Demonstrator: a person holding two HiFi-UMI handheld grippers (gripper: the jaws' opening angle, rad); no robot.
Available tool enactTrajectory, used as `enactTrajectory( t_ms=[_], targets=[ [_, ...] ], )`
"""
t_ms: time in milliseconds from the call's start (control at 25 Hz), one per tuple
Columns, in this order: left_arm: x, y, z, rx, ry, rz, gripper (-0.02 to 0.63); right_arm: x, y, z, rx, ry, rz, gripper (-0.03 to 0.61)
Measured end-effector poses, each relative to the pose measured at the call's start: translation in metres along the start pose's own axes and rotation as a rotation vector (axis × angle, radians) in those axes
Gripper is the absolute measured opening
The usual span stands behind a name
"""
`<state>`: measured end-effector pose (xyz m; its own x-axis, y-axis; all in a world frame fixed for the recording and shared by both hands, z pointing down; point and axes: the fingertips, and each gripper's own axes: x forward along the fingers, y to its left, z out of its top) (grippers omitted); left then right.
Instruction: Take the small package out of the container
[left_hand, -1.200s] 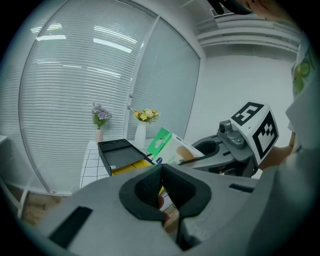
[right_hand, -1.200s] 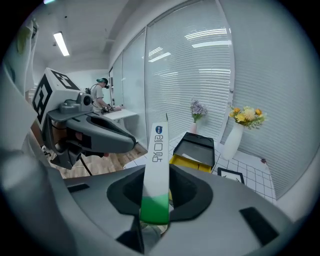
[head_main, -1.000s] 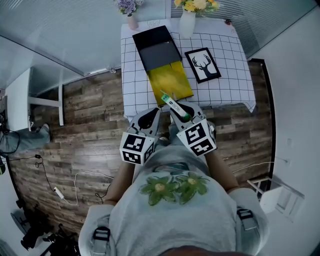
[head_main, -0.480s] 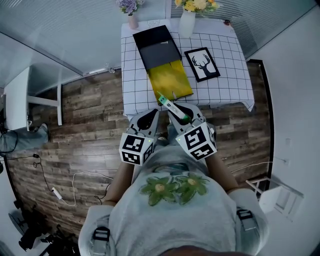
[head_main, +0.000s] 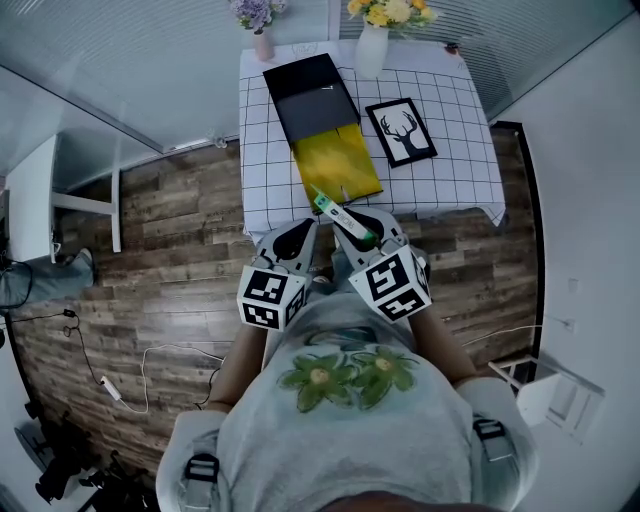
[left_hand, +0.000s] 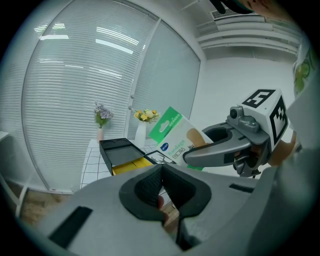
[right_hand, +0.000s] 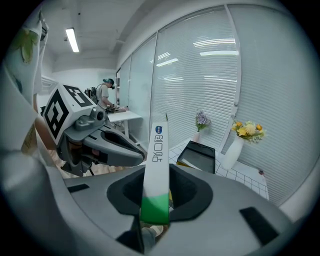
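Head view: the right gripper (head_main: 352, 224) is at the near edge of the desk (head_main: 455, 150), with the small package (head_main: 335, 208) out of the container (head_main: 310, 90), which sits farther back. Left gripper view: the left gripper (left_hand: 161, 176) has its jaws together and empty. Right gripper view: the jaws are clamped on the package.

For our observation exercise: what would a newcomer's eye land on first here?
The flat green-and-white package, clamped in the right gripper at the near edge of the grid-patterned tablecloth. Behind it, an open black-and-yellow box lies on that cloth beside a framed deer picture.
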<state>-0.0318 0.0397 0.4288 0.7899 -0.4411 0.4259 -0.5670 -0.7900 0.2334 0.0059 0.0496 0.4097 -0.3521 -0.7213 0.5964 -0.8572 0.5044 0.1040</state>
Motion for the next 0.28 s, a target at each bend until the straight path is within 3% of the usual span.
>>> enactTrajectory(
  t_ms=[280],
  targets=[
    [0.012, 0.002, 0.002, -0.006, 0.008, 0.000, 0.006, 0.007, -0.010, -0.006, 0.000, 0.023, 0.015, 0.087]
  ],
)
